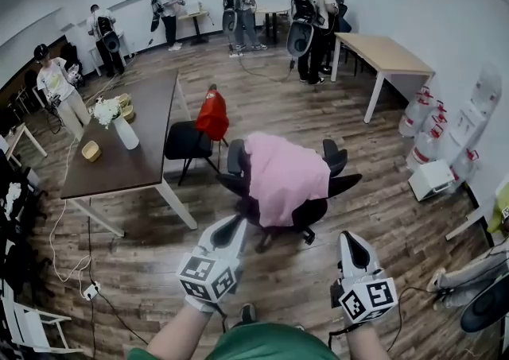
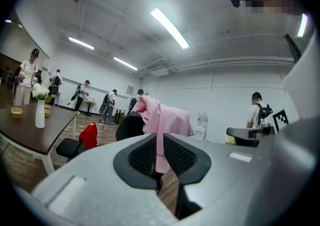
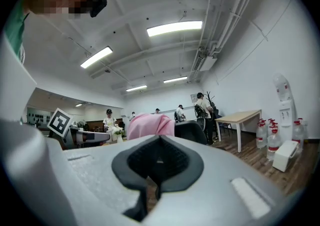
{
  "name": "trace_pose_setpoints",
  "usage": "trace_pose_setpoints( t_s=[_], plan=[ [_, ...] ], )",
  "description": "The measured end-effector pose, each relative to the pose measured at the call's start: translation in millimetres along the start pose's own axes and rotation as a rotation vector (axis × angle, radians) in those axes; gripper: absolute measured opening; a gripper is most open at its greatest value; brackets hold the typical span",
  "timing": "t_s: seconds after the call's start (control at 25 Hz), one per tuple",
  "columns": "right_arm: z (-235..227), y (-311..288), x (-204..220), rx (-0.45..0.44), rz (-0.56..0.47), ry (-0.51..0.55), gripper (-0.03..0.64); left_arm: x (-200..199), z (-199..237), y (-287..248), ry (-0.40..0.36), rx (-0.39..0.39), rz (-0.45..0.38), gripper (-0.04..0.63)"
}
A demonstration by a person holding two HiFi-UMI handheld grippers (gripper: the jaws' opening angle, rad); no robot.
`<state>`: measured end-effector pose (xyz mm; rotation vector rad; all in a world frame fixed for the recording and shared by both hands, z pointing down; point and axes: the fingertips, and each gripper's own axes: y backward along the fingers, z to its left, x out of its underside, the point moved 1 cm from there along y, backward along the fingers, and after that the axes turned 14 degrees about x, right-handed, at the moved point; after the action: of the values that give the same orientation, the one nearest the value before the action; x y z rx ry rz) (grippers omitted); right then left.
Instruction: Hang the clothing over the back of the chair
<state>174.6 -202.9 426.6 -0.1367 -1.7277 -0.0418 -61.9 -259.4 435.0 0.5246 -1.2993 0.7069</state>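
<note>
The left claw (image 2: 160,142) has its jaws standing almost together, with only a thin slit between the pads. A strip of pink shows in that slit. It reads as the clothing seen beyond the jaws rather than cloth pinched between them, though the views do not settle this. The right claw (image 3: 159,142) is fully closed on nothing, its pads meeting.

In the head view both claws sit low and near the person. The left claw's tip lies just beside the lower left edge of the clothing (image 1: 285,176), and the right claw is well apart from it.

The pink clothing is draped over the back of the black office chair (image 1: 336,156). It covers most of the backrest, bunches a little at the top, and hangs down toward the seat. A sliver of black backrest shows at one side.

Judged from this, the hanging itself looks done, since the garment rests on the chair back with no claw holding it up. What may remain is a tidying tug at the hem and taking the claws clear.

A second chair carrying a red garment (image 1: 212,114) stands beside the bench (image 1: 151,124) and looks uninvolved.
</note>
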Motion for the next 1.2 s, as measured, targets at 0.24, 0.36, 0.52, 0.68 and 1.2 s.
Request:
trace_pose_setpoints(
  t_s=[0.24,0.36,0.52,0.68,1.2],
  plan=[
    [6,4,-3,-0.023,-0.017,0.017,0.003,4,2,14,0.001,-0.044,-0.003,0.049],
    [11,10,-6,-0.037,-0.029,0.033,0.003,0,3,23,-0.011,-0.082,-0.027,0.040],
    [13,16,-10,-0.038,-0.050,0.060,0.002,-2,3,27,-0.011,-0.094,-0.047,0.038],
    [13,21,-11,-0.033,-0.060,0.075,0.002,-5,1,30,-0.022,-0.101,-0.076,0.032],
    [24,33,-24,-0.033,-0.102,0.104,0.002,0,0,39,0.013,-0.085,-0.079,0.031]
  ],
)
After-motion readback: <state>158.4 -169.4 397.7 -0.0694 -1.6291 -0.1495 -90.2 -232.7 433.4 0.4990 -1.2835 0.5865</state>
